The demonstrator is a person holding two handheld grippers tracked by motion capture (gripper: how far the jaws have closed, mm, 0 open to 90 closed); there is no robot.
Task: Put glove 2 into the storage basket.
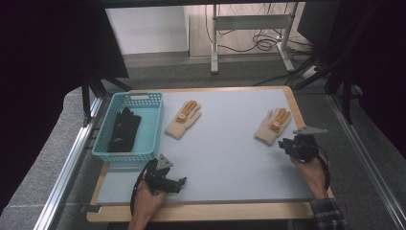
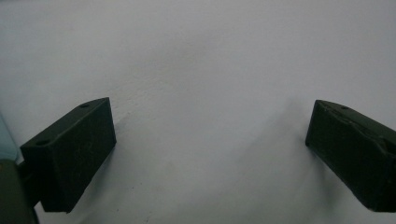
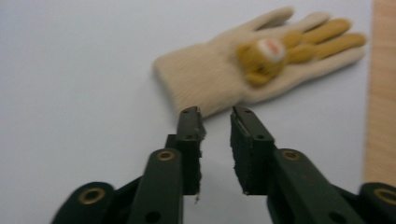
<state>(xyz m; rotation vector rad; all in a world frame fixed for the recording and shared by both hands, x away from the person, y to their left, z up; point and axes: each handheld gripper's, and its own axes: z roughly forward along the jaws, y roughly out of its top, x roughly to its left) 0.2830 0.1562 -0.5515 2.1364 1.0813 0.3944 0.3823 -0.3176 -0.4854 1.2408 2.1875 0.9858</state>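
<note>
Left claw [image 1: 179,182] sits low at the near edge of the counter [image 1: 225,158], jaws wide apart with nothing between them; in the left gripper view just bare counter under it. Parked, not part of this step.

Right claw [image 3: 215,116] is at the right side, jaws narrow, a slim gap between the tips and nothing in it. Tips hover just short of the cuff of the right glove [image 3: 252,70], not touching. So no grip yet.

That glove lies flat, cuff toward the claw, fingers pointing away, near the wooden right edge of the counter. Small animal patch on the back.

Judgement: the step in hand looks like picking up this glove, probably to go into the basket [image 1: 112,151] at far left, where a black glove [image 1: 123,129] already lies.

To do it well:
- open a bit wider before going in, gap looks too slim for the knit cuff
- drop the tips onto the cuff edge and pinch the fabric
- grab the cuff, not the patch; lift straight up so the fingers don't drag

Second cream glove [image 1: 183,120] lies just beside the basket, untouched.
</note>
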